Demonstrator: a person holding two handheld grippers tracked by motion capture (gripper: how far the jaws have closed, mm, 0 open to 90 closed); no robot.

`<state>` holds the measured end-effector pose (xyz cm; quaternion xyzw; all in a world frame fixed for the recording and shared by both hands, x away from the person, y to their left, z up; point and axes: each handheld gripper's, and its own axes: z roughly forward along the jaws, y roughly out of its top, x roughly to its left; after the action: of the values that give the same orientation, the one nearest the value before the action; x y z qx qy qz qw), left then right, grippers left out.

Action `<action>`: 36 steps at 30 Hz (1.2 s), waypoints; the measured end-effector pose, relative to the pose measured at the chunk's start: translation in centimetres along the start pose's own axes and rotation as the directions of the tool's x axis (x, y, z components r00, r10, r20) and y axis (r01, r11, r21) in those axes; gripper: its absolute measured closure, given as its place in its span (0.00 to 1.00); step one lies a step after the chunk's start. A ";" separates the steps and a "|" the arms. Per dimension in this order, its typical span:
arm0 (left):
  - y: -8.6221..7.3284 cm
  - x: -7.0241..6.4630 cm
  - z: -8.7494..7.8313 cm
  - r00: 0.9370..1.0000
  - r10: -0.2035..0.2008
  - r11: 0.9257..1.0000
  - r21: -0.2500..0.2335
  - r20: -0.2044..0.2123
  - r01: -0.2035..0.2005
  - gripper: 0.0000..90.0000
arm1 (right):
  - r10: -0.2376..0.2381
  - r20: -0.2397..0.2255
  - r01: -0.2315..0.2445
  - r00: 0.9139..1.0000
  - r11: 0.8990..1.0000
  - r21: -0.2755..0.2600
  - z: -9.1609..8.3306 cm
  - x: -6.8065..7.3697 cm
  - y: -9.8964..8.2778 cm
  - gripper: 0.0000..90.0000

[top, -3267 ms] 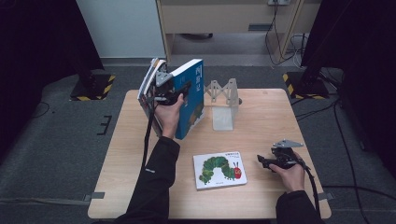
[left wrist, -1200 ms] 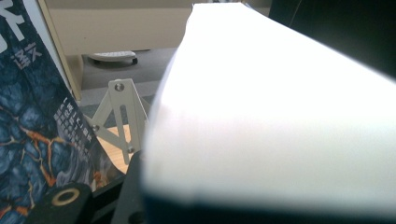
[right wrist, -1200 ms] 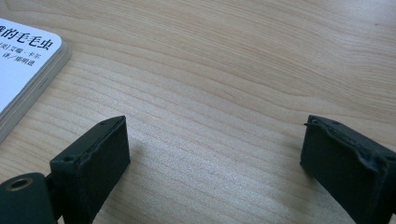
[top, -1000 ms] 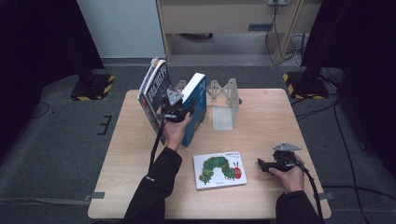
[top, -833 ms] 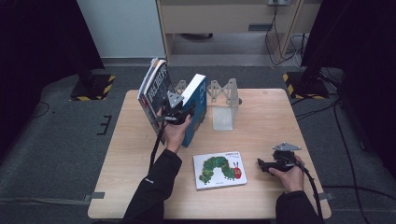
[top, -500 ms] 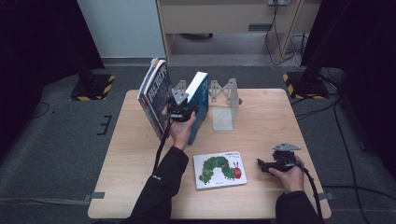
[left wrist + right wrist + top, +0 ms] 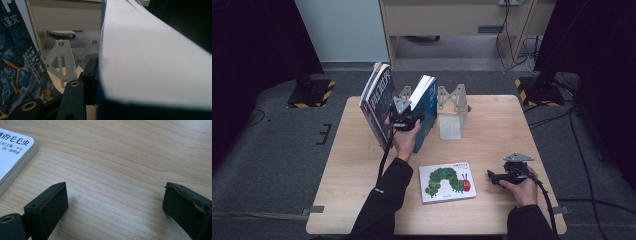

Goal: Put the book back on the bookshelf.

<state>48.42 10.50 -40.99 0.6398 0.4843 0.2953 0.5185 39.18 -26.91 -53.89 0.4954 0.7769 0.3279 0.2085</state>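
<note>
Toward the table's [image 7: 362, 200] far-left corner a dark-covered paperback with white lettering [image 7: 377, 107] stands leaning, its cover also at the left of the left gripper view [image 7: 15, 62]. Just to its right the left gripper [image 7: 404, 117] sits at the thick blue hardback book [image 7: 426, 112], which stands on edge beside the white folding metal bookend [image 7: 452, 107] near the middle of the far edge. In the left gripper view the book's white page block [image 7: 155, 57] lies against one black jaw; the jaws have just been opening, and with the other jaw hidden I cannot tell whether they pinch the book. Judged by its thickness, this book is heavy and stiff, with a smooth cover that could slide; it is best taken low across the spine and covers, squeezing the whole block so the pages do not fan.

Near the front edge lies the flat white board book with a green caterpillar [image 7: 447, 181]: light, rigid, best lifted by an edge. At the front-right the right gripper [image 7: 493, 176] rests on the wood, its jaws spread wide around nothing.
</note>
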 end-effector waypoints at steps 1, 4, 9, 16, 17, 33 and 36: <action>-0.2 0.0 -0.3 1.000 0.001 1.000 0.005 0.010 -0.001 0.61 | 0.000 0.000 0.000 1.000 1.000 0.000 0.0 0.0 0.0 0.07; -0.5 -0.1 -0.7 1.000 0.002 1.000 0.001 0.022 -0.002 0.61 | 0.000 0.000 0.000 1.000 1.000 0.000 0.0 0.0 0.0 0.07; -0.6 0.0 -1.0 1.000 0.007 1.000 -0.011 0.018 -0.007 0.62 | 0.000 0.001 0.000 1.000 1.000 0.000 0.0 0.0 0.0 0.07; -0.2 -0.3 -0.7 1.000 0.005 1.000 0.013 -0.013 -0.005 0.65 | 0.004 -0.001 -0.004 1.000 1.000 0.002 0.0 0.1 0.0 0.07; 0.0 -0.2 -0.4 1.000 -0.002 1.000 0.012 -0.017 0.002 0.65 | 0.002 -0.001 -0.002 1.000 1.000 0.002 0.0 0.0 0.0 0.07; -0.2 -0.3 1.0 1.000 -0.014 1.000 0.004 0.002 0.014 0.61 | -0.001 -0.002 0.001 1.000 1.000 0.000 0.1 0.1 0.1 0.07; -0.7 -0.3 0.5 1.000 -0.003 1.000 0.010 0.003 0.003 0.60 | -0.001 -0.002 0.001 1.000 1.000 -0.001 0.1 0.1 0.1 0.07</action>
<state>48.52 10.03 -41.76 0.6423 0.4858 0.2911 0.5165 39.28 -26.79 -53.89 0.4946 0.7773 0.3285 0.2082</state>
